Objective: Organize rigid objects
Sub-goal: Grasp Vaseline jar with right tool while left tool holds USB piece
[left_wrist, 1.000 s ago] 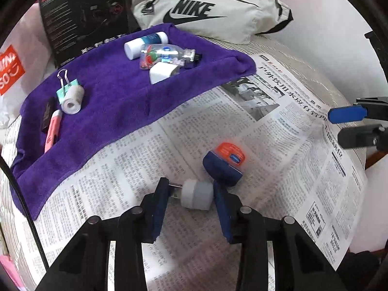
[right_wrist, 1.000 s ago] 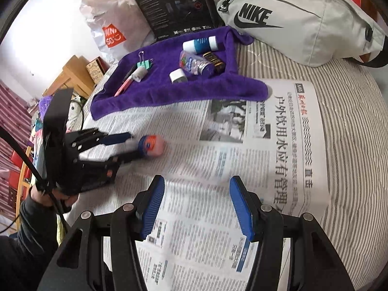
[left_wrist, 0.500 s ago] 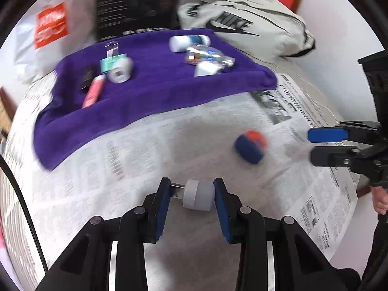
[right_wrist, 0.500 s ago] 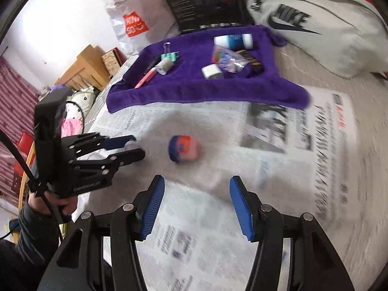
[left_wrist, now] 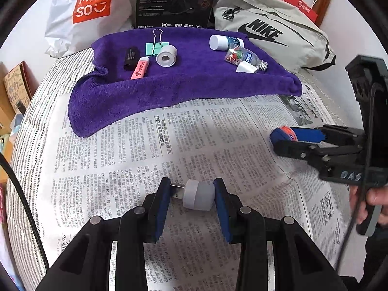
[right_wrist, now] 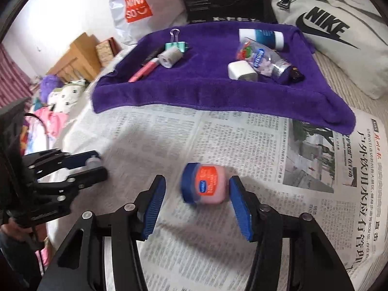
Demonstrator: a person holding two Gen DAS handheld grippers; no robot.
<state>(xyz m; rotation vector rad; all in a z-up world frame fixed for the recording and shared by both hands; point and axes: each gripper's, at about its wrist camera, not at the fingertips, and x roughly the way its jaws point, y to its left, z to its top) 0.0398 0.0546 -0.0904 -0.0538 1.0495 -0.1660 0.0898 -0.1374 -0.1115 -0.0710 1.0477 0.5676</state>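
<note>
My left gripper is shut on a small white plug adapter with a metal prong, held above the newspaper. My right gripper is open around a small pink jar with a blue lid lying on the newspaper; its right side touches the right finger. The jar also shows in the left wrist view, between the right gripper's fingers. A purple towel at the back holds a binder clip, tape roll, pink highlighter, white tube, small bottle and white charger.
Behind the towel stand a white Miniso bag, a black box and a grey Nike bag. The newspaper lies on a striped bed. Wooden furniture is at the left.
My right gripper has moved in on the jar, which now lies between its open fingers. My left gripper has pulled back with the adapter still held.
</note>
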